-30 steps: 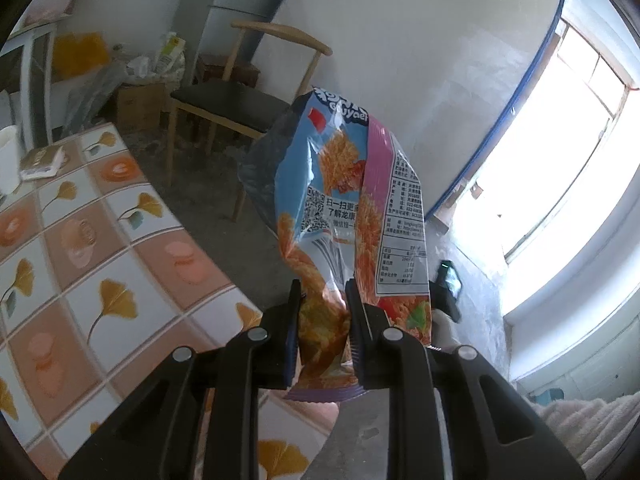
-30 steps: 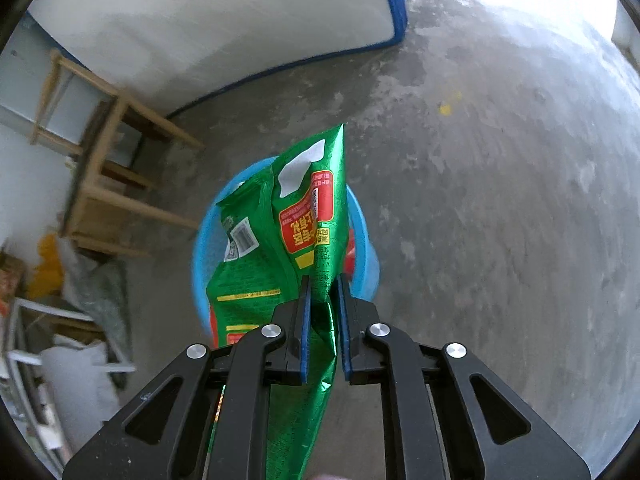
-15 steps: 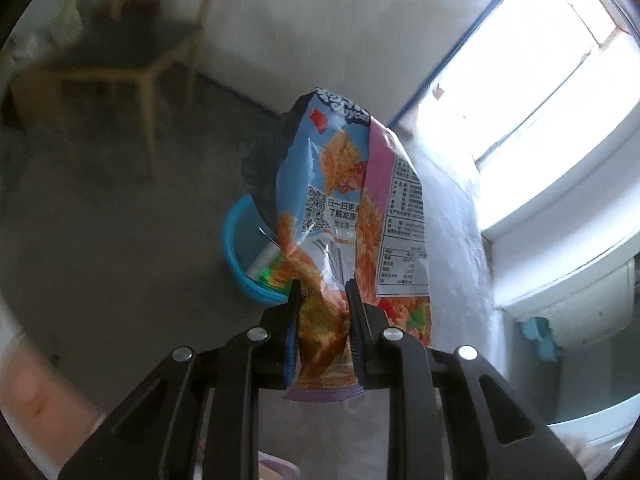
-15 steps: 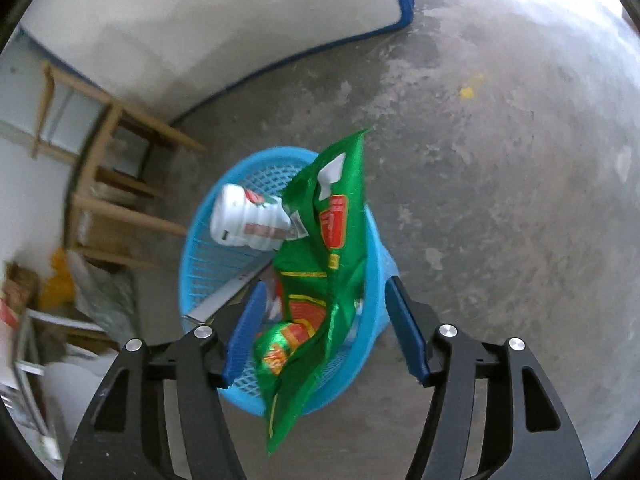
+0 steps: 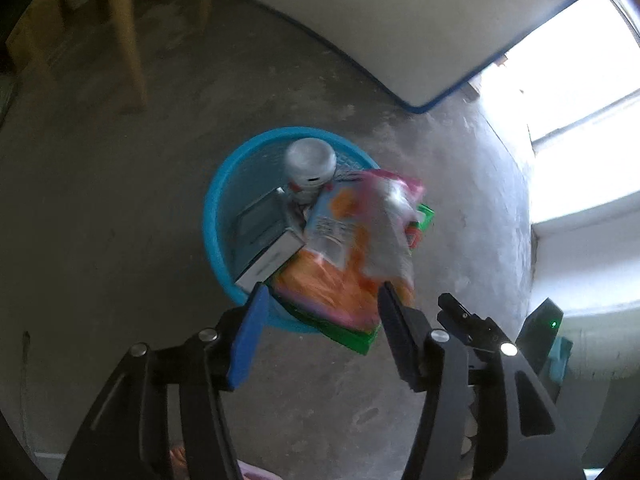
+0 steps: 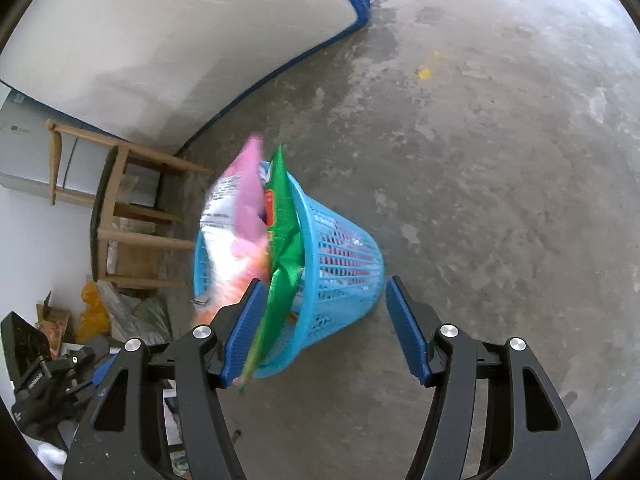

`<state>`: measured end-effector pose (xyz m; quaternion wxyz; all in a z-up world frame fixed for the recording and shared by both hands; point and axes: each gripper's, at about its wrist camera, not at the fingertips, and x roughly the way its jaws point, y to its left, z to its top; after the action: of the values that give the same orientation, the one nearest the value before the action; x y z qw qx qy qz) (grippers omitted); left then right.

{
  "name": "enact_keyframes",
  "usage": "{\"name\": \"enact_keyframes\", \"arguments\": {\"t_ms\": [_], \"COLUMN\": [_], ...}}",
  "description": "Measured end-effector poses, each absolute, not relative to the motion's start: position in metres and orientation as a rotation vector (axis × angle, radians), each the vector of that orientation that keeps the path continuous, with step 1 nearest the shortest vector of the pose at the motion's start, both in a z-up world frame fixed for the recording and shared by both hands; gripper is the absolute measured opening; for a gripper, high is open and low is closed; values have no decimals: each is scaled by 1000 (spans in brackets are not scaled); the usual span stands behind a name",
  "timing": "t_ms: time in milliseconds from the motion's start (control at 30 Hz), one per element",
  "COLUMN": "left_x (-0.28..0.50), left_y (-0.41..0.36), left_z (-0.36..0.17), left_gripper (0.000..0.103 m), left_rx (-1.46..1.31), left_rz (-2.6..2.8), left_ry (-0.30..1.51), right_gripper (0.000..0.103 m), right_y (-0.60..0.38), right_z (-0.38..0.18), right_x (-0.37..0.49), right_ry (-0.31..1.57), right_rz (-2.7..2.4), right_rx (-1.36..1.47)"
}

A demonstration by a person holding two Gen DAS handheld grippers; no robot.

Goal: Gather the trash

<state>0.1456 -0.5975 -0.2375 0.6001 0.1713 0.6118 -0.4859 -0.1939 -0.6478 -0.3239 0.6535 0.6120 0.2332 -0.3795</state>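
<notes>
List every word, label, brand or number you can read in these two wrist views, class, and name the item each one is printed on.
None can be read.
Pink and orange snack bag: white printed panel, blurred by motion.
Green snack bag: red label seen edge-on, unreadable.
White bottle in the blue basket: red marks, too small.
White box: no legible print.
</notes>
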Motion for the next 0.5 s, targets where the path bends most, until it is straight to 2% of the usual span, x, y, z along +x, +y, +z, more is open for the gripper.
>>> {"name": "enact_keyframes", "arguments": {"t_ms": [167, 300, 500], "left_x": [156, 166, 164], "left_y": [-569, -518, -414], "left_z": [-186, -111, -15], "left_gripper": [57, 57, 68], "left_rx": [367, 307, 257], "left_rz": [-1152, -1204, -1172], "left_ry": [1307, 1162, 909], "right_gripper": [60, 60, 60], "right_y": [-651, -647, -631], "right_z": [-314, -282, -215], "right_x": [-181, -166, -154], "right_ry": [542, 526, 472], "right_rz": [-845, -827, -758], "right_rx": [1343, 1250, 1080]}}
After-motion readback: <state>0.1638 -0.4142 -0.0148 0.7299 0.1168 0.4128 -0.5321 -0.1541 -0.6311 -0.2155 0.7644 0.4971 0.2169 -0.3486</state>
